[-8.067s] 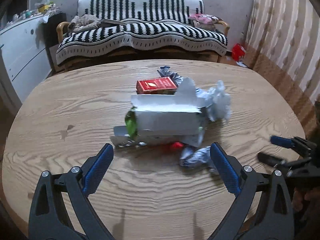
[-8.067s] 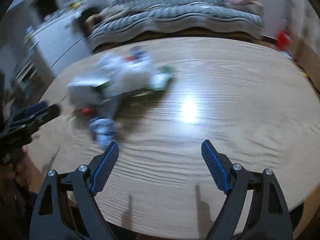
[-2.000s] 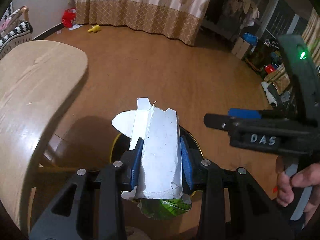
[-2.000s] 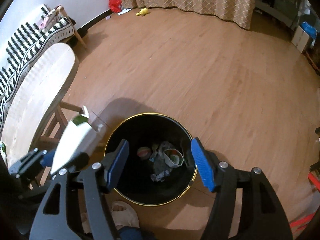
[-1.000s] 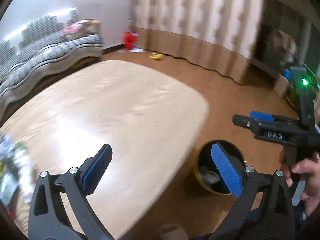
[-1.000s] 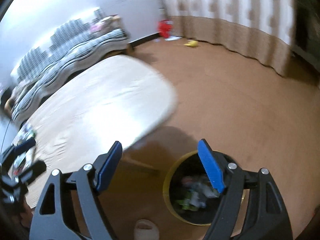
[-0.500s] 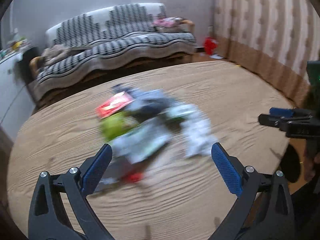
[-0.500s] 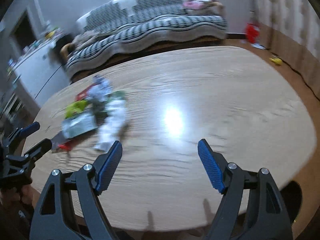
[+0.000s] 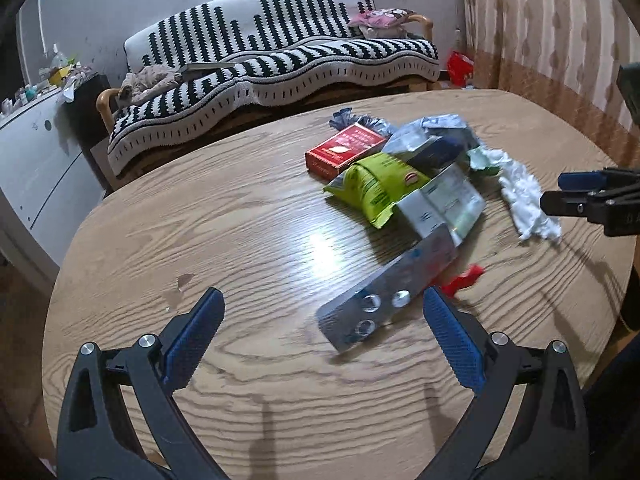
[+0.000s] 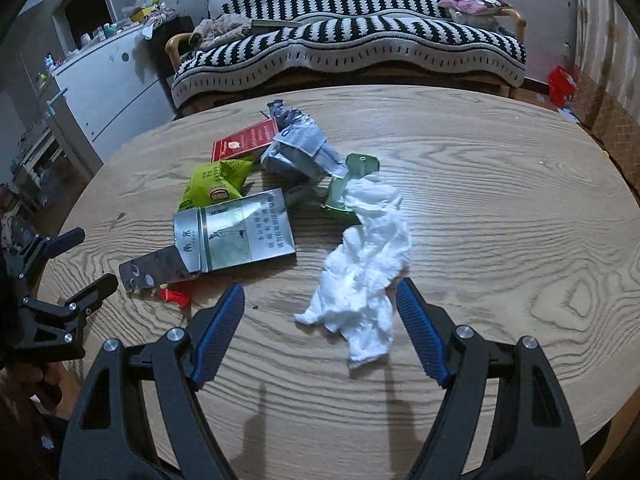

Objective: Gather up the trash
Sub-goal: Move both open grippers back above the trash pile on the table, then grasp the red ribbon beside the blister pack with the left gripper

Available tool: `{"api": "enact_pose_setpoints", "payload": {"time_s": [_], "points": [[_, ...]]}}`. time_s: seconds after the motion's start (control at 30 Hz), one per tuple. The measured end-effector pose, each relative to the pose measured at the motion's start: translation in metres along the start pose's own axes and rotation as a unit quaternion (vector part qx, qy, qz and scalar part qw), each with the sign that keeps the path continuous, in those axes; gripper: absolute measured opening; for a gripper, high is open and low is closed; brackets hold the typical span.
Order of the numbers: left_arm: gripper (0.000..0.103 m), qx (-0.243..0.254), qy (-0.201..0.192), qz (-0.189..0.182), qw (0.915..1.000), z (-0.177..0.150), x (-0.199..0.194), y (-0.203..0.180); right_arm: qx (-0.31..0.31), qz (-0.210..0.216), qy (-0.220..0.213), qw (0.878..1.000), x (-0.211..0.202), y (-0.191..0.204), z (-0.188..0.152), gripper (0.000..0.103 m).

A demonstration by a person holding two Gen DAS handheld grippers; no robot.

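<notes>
A crumpled white tissue lies on the wooden table, right of a flattened silver carton and a green snack bag. It looks light and soft; pinching its bunched middle seems safest. The right hand-held gripper hovers over it, jaws apart and empty. The left hand-held gripper is likewise apart.

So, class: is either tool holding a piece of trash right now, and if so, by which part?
Nothing is held. The left tool and the right tool are both open and empty above the table; the tissue lies loose.
</notes>
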State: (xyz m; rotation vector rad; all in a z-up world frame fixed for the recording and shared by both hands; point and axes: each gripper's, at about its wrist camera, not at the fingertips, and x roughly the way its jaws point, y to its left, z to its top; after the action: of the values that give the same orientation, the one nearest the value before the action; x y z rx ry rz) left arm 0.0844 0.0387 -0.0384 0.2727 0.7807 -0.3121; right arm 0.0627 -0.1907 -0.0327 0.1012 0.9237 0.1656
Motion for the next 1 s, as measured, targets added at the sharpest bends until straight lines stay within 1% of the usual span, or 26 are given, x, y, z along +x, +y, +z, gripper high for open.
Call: {"api": "enact_pose_setpoints", "payload": {"time_s": [0.07, 0.17, 0.27, 0.4, 0.43, 0.5, 0.57, 0.63, 0.73, 0.77, 0.8, 0.83, 0.87, 0.93, 1.0], "points": [[0.096, 0.002, 0.005, -0.008, 1.0, -0.001, 0.008, 0.004, -0.001, -0.003, 0.004, 1.0, 0.003, -0.001, -0.001, 0.075], [0.096, 0.007, 0.022, -0.024, 0.9994, -0.006, 0.024, 0.006, -0.002, -0.013, 0.012, 1.0, 0.011, -0.002, 0.0, 0.075], [0.096, 0.023, 0.039, -0.025, 0.9987, -0.008, 0.039, 0.003, 0.0, -0.024, 0.025, 0.999, 0.019, -0.005, 0.0, 0.075], [0.096, 0.029, 0.049, -0.025, 0.9981, -0.007, 0.052, -0.003, -0.001, -0.028, 0.031, 0.999, 0.023, -0.007, 0.0, 0.075], [0.095, 0.029, 0.046, -0.026, 0.9982, -0.007, 0.052, -0.004, -0.003, -0.028, 0.032, 0.999, 0.024, -0.006, -0.001, 0.075], [0.089, 0.036, 0.044, -0.034, 0.9978, -0.006, 0.05, -0.01, -0.004, -0.027, 0.037, 0.999, 0.026, -0.007, -0.001, 0.075], [0.077, 0.049, 0.039, -0.037, 0.9974, -0.004, 0.048, -0.017, -0.005, -0.028, 0.04, 0.999, 0.028, -0.007, -0.002, 0.075], [0.069, 0.058, 0.036, -0.039, 0.9969, -0.003, 0.047, -0.024, -0.003, -0.028, 0.044, 0.999, 0.03, -0.007, -0.001, 0.075], [0.06, 0.094, 0.028, -0.038, 0.9944, -0.003, 0.045, -0.037, -0.004, -0.026, 0.048, 0.998, 0.03, -0.008, -0.002, 0.075], [0.054, 0.104, 0.029, -0.041, 0.9933, -0.002, 0.044, -0.041, -0.006, -0.026, 0.049, 0.998, 0.03, -0.008, -0.002, 0.075], [0.051, 0.108, 0.031, -0.045, 0.9927, -0.002, 0.044, -0.043, -0.007, -0.026, 0.049, 0.998, 0.03, -0.008, -0.002, 0.075], [0.042, 0.112, 0.034, -0.05, 0.9919, -0.001, 0.043, -0.045, -0.007, -0.027, 0.05, 0.998, 0.03, -0.009, -0.003, 0.075], [0.027, 0.116, 0.037, -0.055, 0.991, 0.0, 0.043, -0.047, -0.007, -0.027, 0.05, 0.998, 0.029, -0.01, -0.004, 0.075], [0.01, 0.133, 0.045, -0.058, 0.9884, -0.001, 0.042, -0.054, -0.006, -0.029, 0.05, 0.998, 0.028, -0.012, -0.004, 0.075], [0.01, 0.155, 0.048, -0.061, 0.9849, -0.005, 0.037, -0.058, -0.005, -0.029, 0.051, 0.998, 0.027, -0.015, -0.005, 0.075]]}}
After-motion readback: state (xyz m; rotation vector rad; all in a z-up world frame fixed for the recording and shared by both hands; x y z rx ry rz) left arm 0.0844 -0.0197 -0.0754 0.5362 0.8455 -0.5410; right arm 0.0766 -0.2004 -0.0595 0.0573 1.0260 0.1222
